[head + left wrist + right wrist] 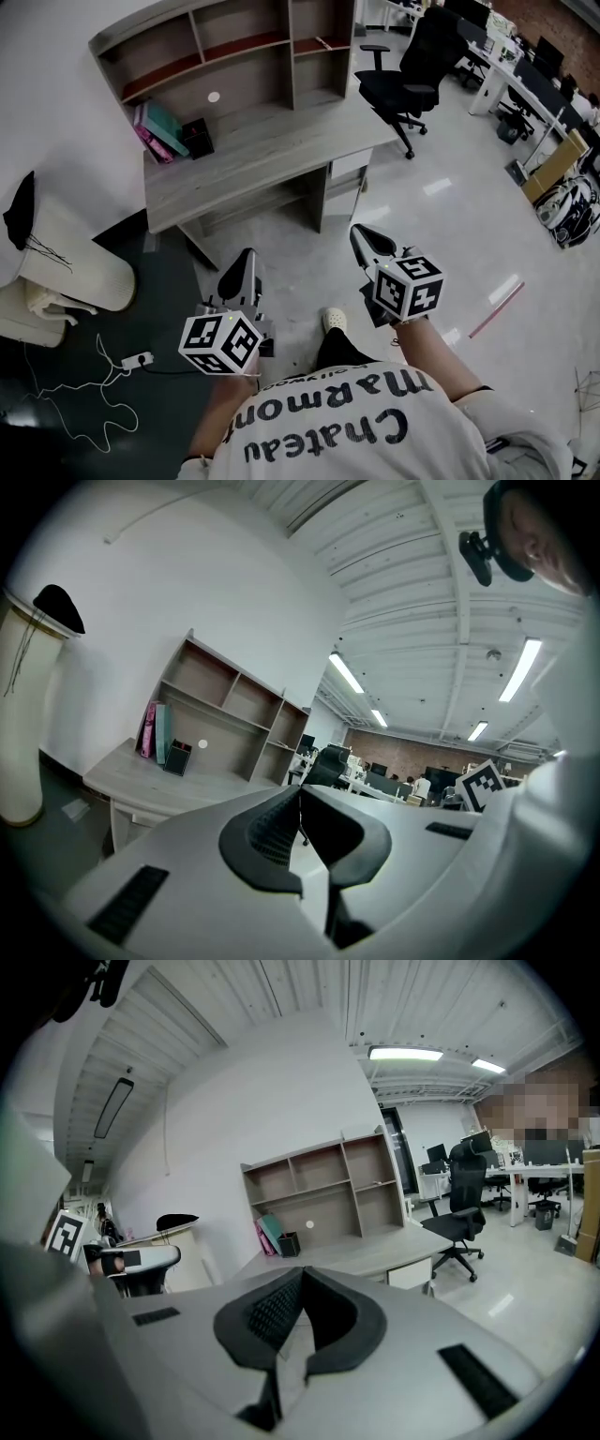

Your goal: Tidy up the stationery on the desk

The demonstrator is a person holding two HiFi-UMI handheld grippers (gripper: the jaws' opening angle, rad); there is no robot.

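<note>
White power strip [138, 358], perhaps; head view alone

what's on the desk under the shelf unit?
Pink and teal folders lean at the desk's left end, with a black holder beside them. The holder's inside can't be seen, and the shelf unit's boards hide parts of its cubbies.

Table [262, 155]: pale grey wood grain. Folders [157, 131]: pink, teal. Box [198, 138]: black. Office chair [408, 80]: black. Left tool [246, 258], right tool [359, 234]: white shells, black pads, black-and-white marker squares.
</note>
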